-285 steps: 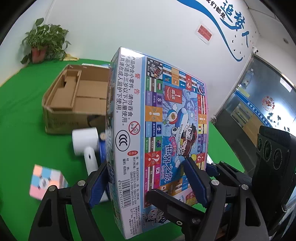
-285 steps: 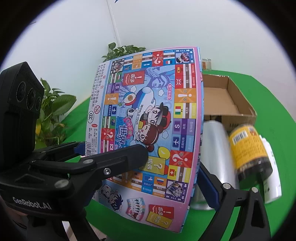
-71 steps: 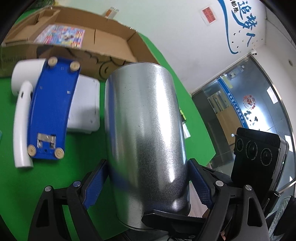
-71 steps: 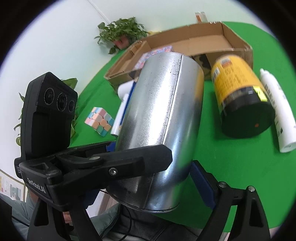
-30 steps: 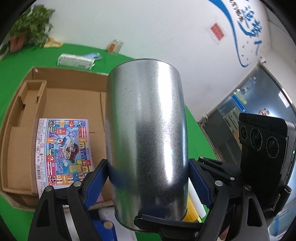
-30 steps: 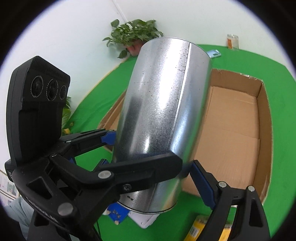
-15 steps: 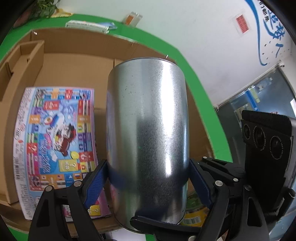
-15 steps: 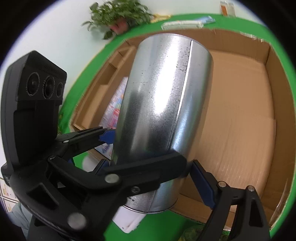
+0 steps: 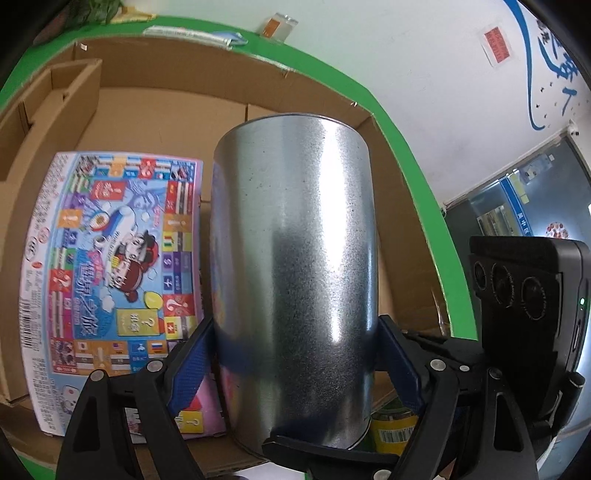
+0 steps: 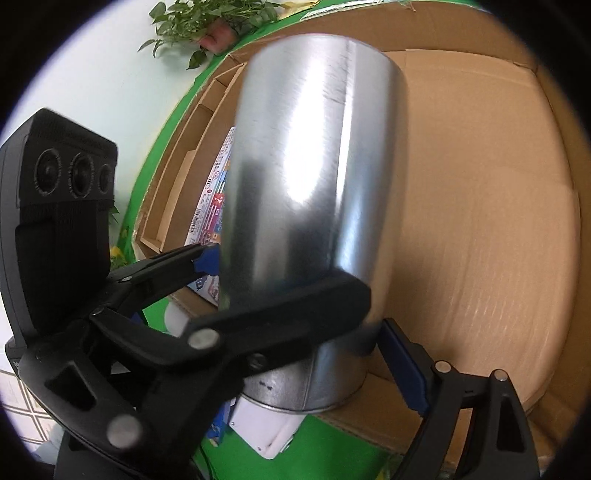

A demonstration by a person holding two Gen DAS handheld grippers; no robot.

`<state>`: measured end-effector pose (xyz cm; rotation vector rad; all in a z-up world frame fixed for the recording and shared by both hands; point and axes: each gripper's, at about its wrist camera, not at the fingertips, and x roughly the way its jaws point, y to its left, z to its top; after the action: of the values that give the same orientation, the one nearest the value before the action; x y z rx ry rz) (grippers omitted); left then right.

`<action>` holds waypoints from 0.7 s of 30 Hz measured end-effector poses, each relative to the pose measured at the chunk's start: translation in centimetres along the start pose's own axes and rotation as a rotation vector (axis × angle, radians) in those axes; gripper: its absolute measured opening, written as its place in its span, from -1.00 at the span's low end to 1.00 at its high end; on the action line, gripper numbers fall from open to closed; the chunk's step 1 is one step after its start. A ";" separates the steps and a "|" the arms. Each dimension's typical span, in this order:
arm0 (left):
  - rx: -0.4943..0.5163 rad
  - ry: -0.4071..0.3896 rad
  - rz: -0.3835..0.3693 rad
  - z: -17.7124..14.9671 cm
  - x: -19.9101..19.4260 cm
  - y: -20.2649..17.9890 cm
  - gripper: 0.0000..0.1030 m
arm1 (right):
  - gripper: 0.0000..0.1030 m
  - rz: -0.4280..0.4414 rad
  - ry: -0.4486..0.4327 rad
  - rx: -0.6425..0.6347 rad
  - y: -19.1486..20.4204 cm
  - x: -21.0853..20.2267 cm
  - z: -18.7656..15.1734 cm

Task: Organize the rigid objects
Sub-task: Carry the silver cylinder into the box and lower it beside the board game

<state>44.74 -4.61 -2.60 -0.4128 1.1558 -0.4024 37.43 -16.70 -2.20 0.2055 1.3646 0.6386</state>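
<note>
We held a metal can (image 9: 295,280) between both tools, above the open cardboard box (image 9: 147,122). Our left gripper (image 9: 293,363) was clamped on the can's lower part, its blue pads (image 9: 190,365) pressed against either side. Our right gripper (image 10: 332,332) gripped the same can (image 10: 314,177) lower down, one black finger (image 10: 273,325) across its front and a blue pad (image 10: 404,369) behind it. A colourful game box (image 9: 110,266) lay flat inside the cardboard box, just left of the can. The box sat on a green table (image 9: 417,177), and a potted plant (image 10: 199,26) stood beyond it.
</note>
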 end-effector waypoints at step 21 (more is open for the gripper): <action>0.010 -0.128 0.064 -2.9 -5.6 2.9 0.63 | 0.28 -0.003 -0.067 0.049 -0.9 -2.9 -0.8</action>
<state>40.36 0.37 -0.67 -0.3859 1.0397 -0.3214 36.73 -19.17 -0.41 0.2623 1.3171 0.5914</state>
